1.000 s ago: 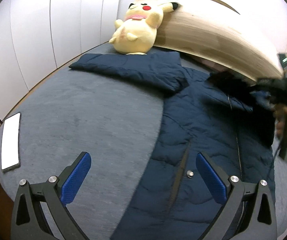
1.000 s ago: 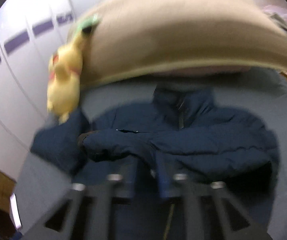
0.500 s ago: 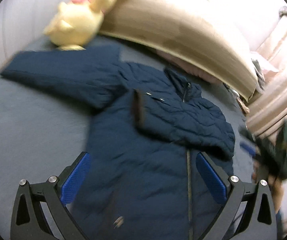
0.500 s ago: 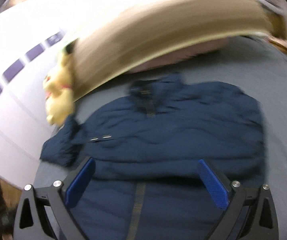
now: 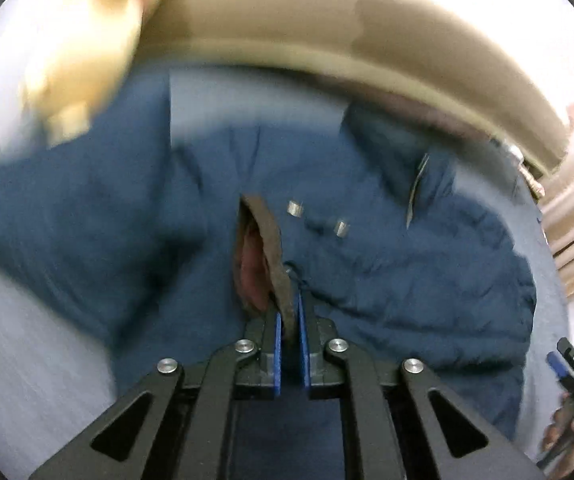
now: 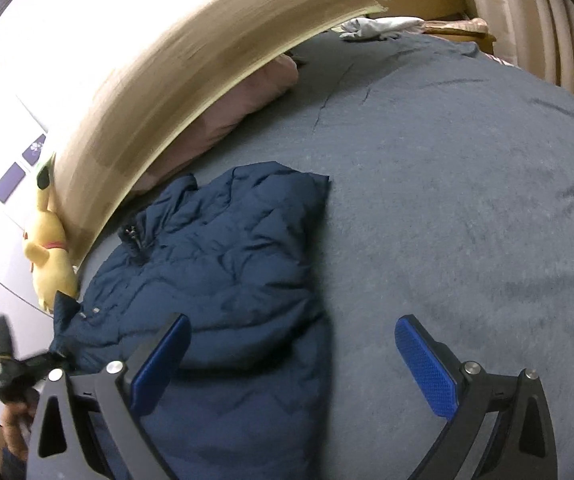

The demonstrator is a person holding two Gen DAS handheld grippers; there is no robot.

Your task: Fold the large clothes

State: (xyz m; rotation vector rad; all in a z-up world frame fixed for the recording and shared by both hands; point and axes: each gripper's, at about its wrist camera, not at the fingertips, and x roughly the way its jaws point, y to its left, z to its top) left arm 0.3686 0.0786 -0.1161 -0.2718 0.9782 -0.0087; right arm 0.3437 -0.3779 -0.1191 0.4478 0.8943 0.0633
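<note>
left gripper [image 5: 290,320]: has just closed, pads pinching the brown cuff [image 5: 271,248] of the navy jacket [image 5: 367,280]
right gripper [image 6: 293,364]: spread wide, nothing between the pads, over the jacket's right edge
left view only: cuff, two snaps [image 5: 295,209]
right view only: bare grey bed cover [image 6: 467,200] right of jacket, pink pillow [image 6: 247,96]
room: headboard [image 6: 207,60] beyond jacket, yellow plush [image 6: 49,256] at its left

We hold the right gripper [image 6: 291,364] with its blue-padded jaws wide apart above the grey bed cover [image 6: 467,168]. The navy quilted jacket [image 6: 223,264] lies beside the yellow plush toy [image 6: 47,256], under our left pad.
</note>
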